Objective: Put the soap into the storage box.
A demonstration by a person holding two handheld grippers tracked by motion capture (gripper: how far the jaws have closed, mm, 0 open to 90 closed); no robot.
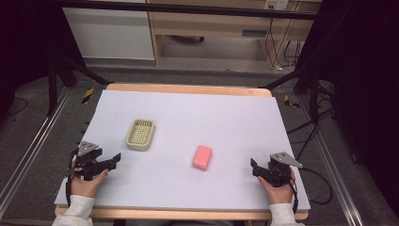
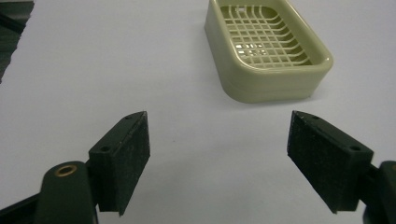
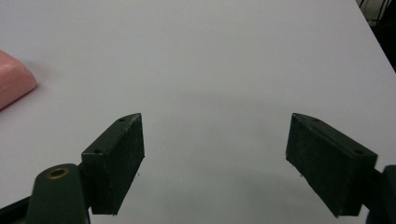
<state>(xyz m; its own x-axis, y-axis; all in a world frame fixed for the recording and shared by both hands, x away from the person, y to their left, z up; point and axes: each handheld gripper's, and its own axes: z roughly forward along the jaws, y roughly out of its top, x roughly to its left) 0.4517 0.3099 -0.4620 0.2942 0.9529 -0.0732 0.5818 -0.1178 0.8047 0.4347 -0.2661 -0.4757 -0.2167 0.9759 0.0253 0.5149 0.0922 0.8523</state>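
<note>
A pink soap bar [image 1: 202, 157] lies just right of centre in the high view on the white surface [image 1: 235, 117]; a pale green soap dish [image 1: 140, 134] sits left of centre, well apart from it; the left hand-held gripper [image 1: 114, 158], lower left, and the right hand-held gripper [image 1: 254, 168], lower right, both rest with jaws spread wide, holding nothing.
</note>
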